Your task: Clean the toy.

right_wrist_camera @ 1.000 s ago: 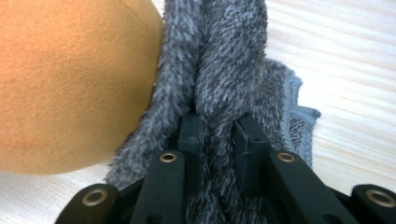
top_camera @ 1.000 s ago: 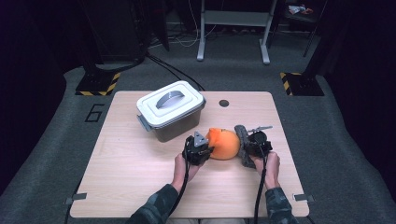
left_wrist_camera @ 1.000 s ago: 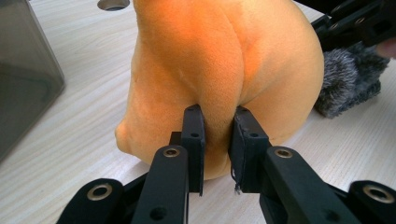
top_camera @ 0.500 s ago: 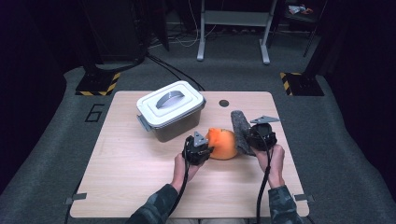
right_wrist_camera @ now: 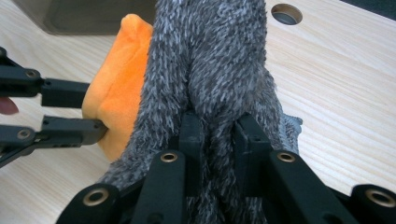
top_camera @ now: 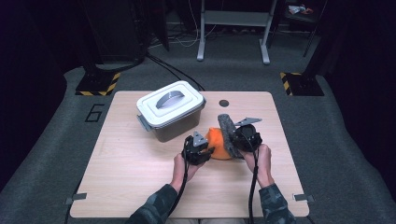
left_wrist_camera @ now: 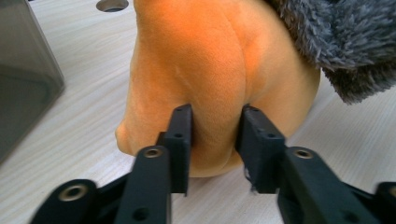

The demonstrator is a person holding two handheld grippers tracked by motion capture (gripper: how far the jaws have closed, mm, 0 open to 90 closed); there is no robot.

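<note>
Orange plush toy w/ a soft rounded body lay on the pale wooden table, just beside a clear plastic storage box w/ white lid. Grey shaggy fur piece – attached to or draped over the orange body, couldn't tell which – stood lifted at its right side. Right gripper was clamped tight on that grey fur. Left gripper had its jaws round a fold of orange plush – they'd just been opening, pads touching the fabric at both sides
</note>
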